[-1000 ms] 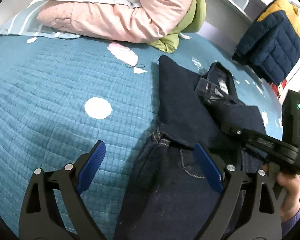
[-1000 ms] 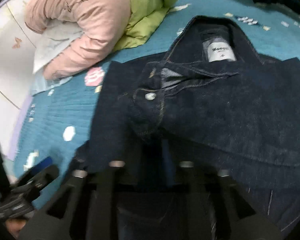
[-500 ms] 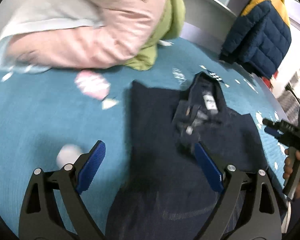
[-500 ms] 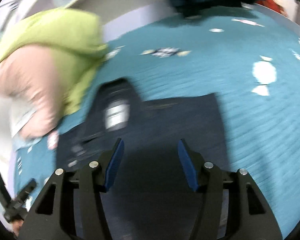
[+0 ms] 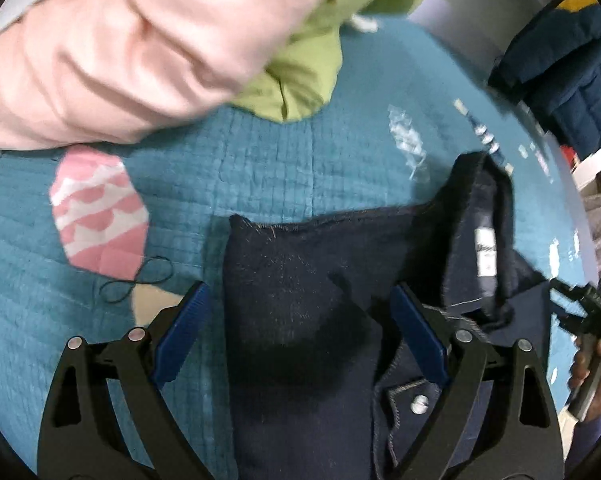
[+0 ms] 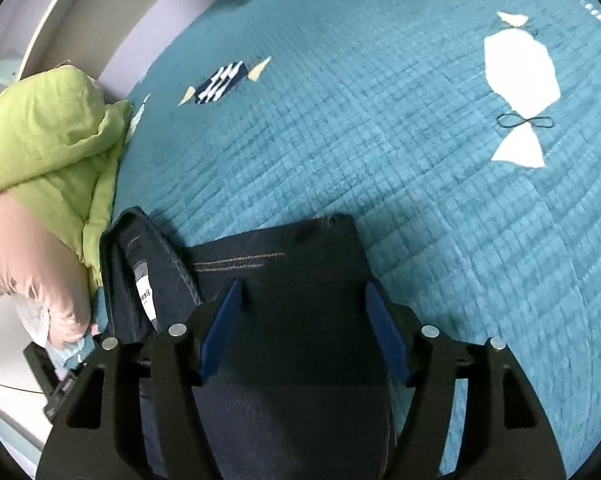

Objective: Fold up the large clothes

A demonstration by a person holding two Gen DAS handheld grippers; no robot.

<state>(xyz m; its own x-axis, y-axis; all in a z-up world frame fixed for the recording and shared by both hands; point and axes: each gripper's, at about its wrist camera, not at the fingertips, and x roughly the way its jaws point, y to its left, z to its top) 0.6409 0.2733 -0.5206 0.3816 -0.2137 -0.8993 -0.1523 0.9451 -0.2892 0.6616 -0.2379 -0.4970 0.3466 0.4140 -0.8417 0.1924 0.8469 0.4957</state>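
A dark navy denim jacket (image 5: 300,288) lies on the teal quilted bedspread (image 5: 260,160), sleeves folded in, collar and white label (image 5: 485,256) to the right. My left gripper (image 5: 300,320) is open, its blue pads astride the jacket's left shoulder corner. In the right wrist view the jacket (image 6: 284,280) has its collar (image 6: 140,264) at left. My right gripper (image 6: 302,324) is open over the right shoulder corner. The right gripper also shows in the left wrist view (image 5: 580,308), held by a hand.
A pink puffer jacket (image 5: 140,52) and a green one (image 5: 300,76) are piled just beyond the denim jacket. A navy and yellow jacket (image 5: 564,60) hangs at the far right. The bedspread (image 6: 380,120) stretches away with white patches. A headboard wall (image 6: 120,20) stands behind.
Both grippers moved forward from the jacket's middle to its shoulder corners. The right gripper, shut on the fabric a second ago, is now open.
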